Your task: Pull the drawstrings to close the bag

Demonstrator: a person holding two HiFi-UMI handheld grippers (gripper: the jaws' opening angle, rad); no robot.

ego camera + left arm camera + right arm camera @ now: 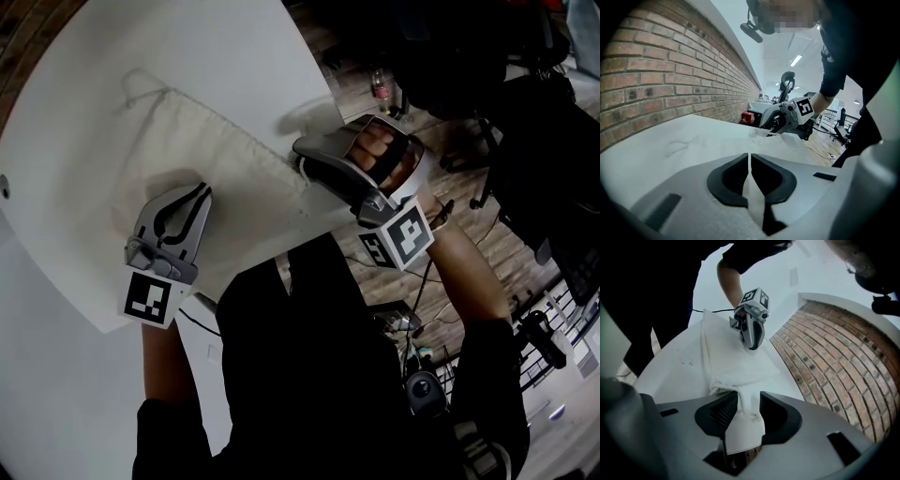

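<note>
A cream cloth drawstring bag (202,150) lies flat on the white round table (75,103). My left gripper (203,190) is shut, its tips resting on the bag's near end; the left gripper view shows the jaws (749,159) closed to a thin slit, and I cannot tell if cloth is pinched. My right gripper (302,156) stands at the bag's gathered corner near the table edge. In the right gripper view its jaws (749,401) are apart, and the thin drawstring (743,405) from the bunched bag (736,362) runs between them, unpressed.
A brick wall (843,362) curves behind the table. The table's edge (323,89) runs just past the right gripper. Beyond it lie a wooden floor with cables (469,234), a bottle (381,89) and dark chairs (525,112). A person's dark torso (309,356) fills the near side.
</note>
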